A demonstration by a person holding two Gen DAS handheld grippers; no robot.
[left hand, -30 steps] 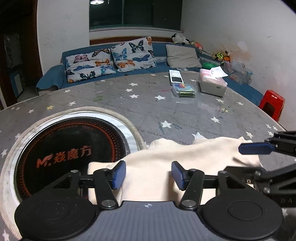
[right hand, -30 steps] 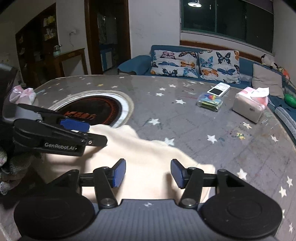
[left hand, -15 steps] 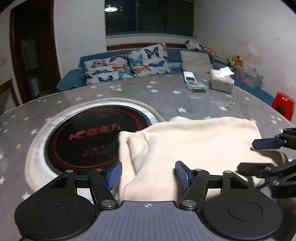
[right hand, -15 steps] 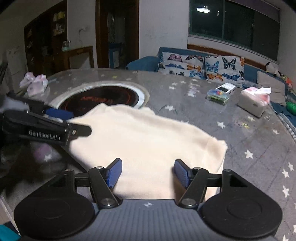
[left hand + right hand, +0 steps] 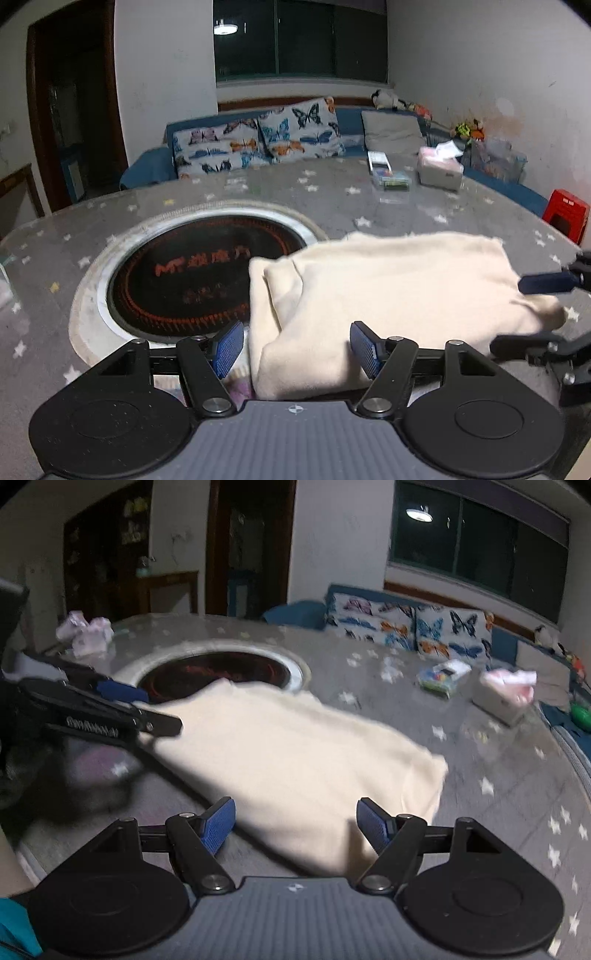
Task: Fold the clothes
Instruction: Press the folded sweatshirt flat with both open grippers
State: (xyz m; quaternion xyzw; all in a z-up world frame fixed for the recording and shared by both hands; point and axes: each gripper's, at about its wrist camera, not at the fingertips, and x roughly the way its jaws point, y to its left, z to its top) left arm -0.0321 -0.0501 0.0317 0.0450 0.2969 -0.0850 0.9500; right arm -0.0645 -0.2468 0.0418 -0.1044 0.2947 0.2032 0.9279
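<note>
A cream garment (image 5: 399, 280) lies folded on the grey star-patterned table (image 5: 332, 199), its left part over the rim of the round hob. My left gripper (image 5: 297, 349) stands open at the garment's near edge; the cloth shows between the blue pads, which do not press it. The right gripper (image 5: 509, 314) reaches in from the right at the garment's right corner. In the right wrist view the garment (image 5: 295, 753) stretches across the middle. There my right gripper (image 5: 295, 825) has its jaws opening over the near corner, pads clear of the cloth. The left gripper (image 5: 155, 710) hovers at the garment's left end.
A black round hob (image 5: 192, 273) is set into the table. A tissue box (image 5: 439, 173) and a clear box (image 5: 389, 177) stand at the far side. Pink cloth items (image 5: 88, 633) lie far left. A sofa with butterfly cushions (image 5: 258, 144) and a red stool (image 5: 565, 218) lie beyond.
Both grippers have drawn back from the garment, so more of it shows. The jaws of both stand wider than before. The garment now lies flat and folded.
</note>
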